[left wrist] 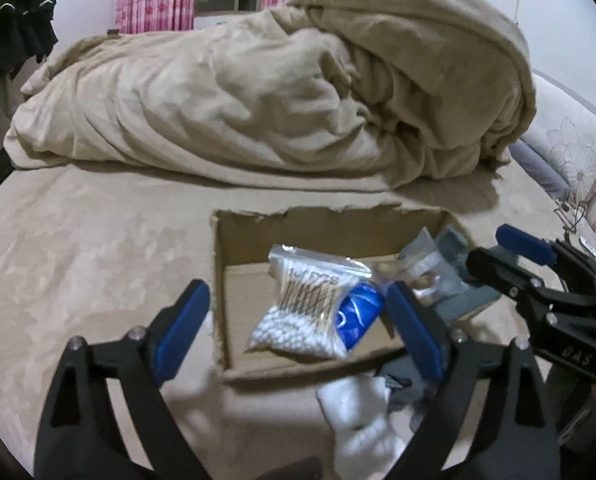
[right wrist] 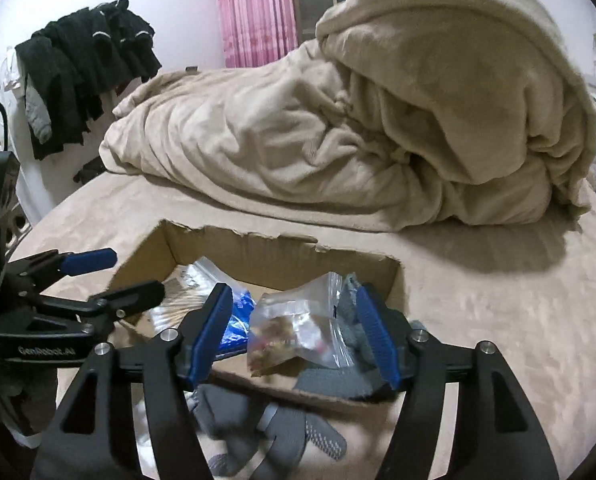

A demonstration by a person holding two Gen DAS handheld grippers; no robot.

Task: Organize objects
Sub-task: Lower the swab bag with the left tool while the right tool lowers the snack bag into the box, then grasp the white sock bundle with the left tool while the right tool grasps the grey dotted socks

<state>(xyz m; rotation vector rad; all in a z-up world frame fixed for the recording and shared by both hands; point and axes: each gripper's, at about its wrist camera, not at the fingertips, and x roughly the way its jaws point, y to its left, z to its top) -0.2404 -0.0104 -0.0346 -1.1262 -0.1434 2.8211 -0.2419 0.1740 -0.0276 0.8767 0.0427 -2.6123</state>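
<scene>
Box (left wrist: 258,280) of torn cardboard, open top, resting on bed (left wrist: 98,240) w/ beige cover. Inside box: cotton-swab bag (left wrist: 310,304) toward its left half, blue packet (left wrist: 358,314) right beside and partly under swabs, clear zip bag (right wrist: 298,320) of small bits toward right half, grey cloth (right wrist: 330,380) draped over box's right-front corner.

Outside box, just in front of near wall: white sock (left wrist: 362,428) and grey dotted glove (right wrist: 298,436), both on bed, not yet in.

Left hand-held gripper (left wrist: 298,328) spread wide, nothing between pads, hovering over box front w/ swab bag in line. Right hand-held gripper (right wrist: 298,336) also spread apart, empty, framing zip bag; can't tell whether pads touch grey cloth.

Probably step in hand: items just dropped in, loose ones in front of box next. To do well: lift clear of box rim before moving, avoid snagging torn edge. For sock and glove, come down over bunched middle, pinch thick fold not single layer, since soft fabric slips. Keep the two grippers apart from each other near box front; close quarters there. Drop well inside box walls, not on rim. Tuck grey cloth fully inside too.
</scene>
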